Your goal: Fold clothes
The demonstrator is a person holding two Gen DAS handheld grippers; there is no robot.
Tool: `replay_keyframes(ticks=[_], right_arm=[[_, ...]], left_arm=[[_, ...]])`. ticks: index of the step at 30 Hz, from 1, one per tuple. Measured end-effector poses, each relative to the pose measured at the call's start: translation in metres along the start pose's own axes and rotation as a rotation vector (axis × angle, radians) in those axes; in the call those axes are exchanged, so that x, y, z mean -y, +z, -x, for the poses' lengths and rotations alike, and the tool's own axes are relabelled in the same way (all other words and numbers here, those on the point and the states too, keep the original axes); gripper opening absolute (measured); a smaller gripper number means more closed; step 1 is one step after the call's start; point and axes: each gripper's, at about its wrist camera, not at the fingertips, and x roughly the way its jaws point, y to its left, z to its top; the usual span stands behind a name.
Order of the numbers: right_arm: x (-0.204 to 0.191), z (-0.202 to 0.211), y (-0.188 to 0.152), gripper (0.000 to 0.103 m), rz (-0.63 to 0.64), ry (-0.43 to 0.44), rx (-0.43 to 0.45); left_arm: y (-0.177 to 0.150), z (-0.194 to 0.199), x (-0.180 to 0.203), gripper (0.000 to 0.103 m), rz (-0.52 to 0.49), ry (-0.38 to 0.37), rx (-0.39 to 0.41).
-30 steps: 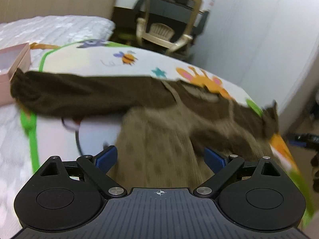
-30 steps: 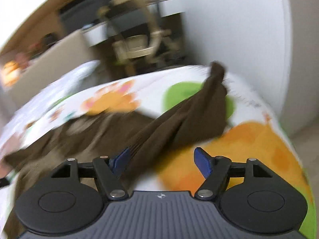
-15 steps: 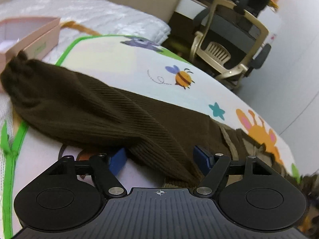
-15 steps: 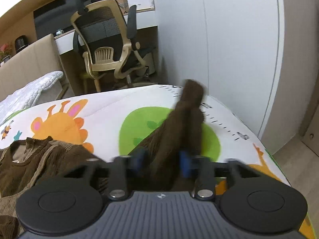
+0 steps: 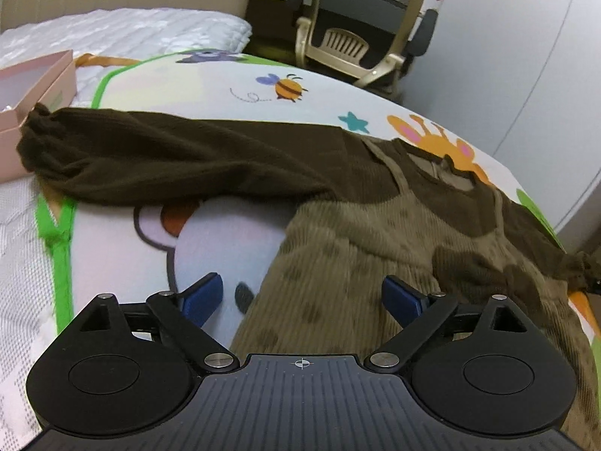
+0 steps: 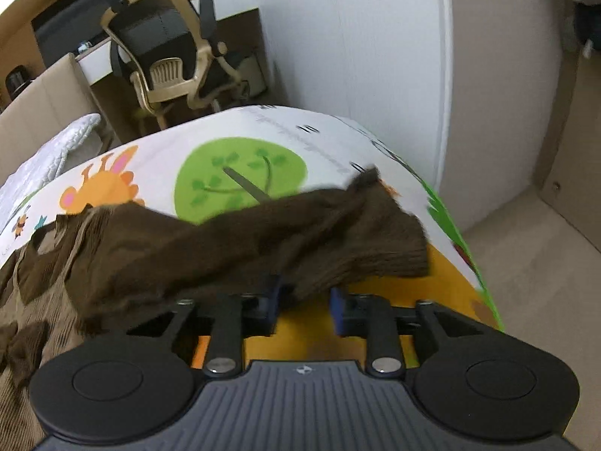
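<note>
Left wrist view is showing the animal-print play mat (image 5: 233,86) stretching ahead of the tool, with the brown garment (image 5: 338,233) lying spread across it, one sleeve (image 5: 157,161) reaching far left toward a pink box (image 5: 33,86). The left gripper (image 5: 302,295) is hovering wide over the garment's body, gripping nothing. The right gripper (image 6: 302,300) is sitting narrow beneath the other sleeve (image 6: 300,236); whether it is truly pinching the knit, I cannot tell. If that grip is shallow, the sleeve could be slipping free mid-fold and bunching.
</note>
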Motion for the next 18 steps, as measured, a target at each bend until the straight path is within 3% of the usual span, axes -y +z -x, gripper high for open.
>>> replay_keyframes(ticks=[1, 3, 6, 9, 12, 14, 15, 16, 18], right_arm=[[0.005, 0.005, 0.001, 0.051, -0.042, 0.009, 0.014], [0.014, 0.016, 0.003, 0.063, -0.135, 0.031, 0.047], [0.021, 0.029, 0.011, 0.063, -0.231, 0.046, 0.125], [0.001, 0.023, 0.029, 0.063, -0.134, 0.012, 0.221], [-0.015, -0.011, 0.046, 0.063, -0.062, -0.02, 0.198], [-0.025, -0.033, 0.049, 0.058, -0.002, -0.052, 0.171], [-0.029, -0.041, 0.048, 0.042, 0.04, -0.072, 0.159], [-0.026, -0.041, 0.042, 0.034, 0.053, -0.072, 0.133], [-0.017, -0.038, 0.029, 0.034, 0.069, -0.065, 0.077]], left_arm=[[-0.001, 0.0, 0.0, 0.096, 0.001, -0.002, 0.005], [-0.003, -0.001, 0.0, 0.099, 0.005, -0.006, 0.012], [-0.002, -0.003, 0.0, 0.101, 0.021, -0.009, 0.013], [-0.004, -0.003, 0.002, 0.102, 0.008, -0.006, 0.02], [-0.008, -0.003, 0.004, 0.103, -0.006, 0.0, 0.035], [-0.009, -0.003, 0.004, 0.103, -0.009, 0.001, 0.043], [-0.01, -0.003, 0.003, 0.103, -0.008, 0.001, 0.047], [-0.01, -0.002, 0.003, 0.103, -0.006, -0.001, 0.051], [-0.011, -0.001, 0.001, 0.103, 0.002, -0.008, 0.057]])
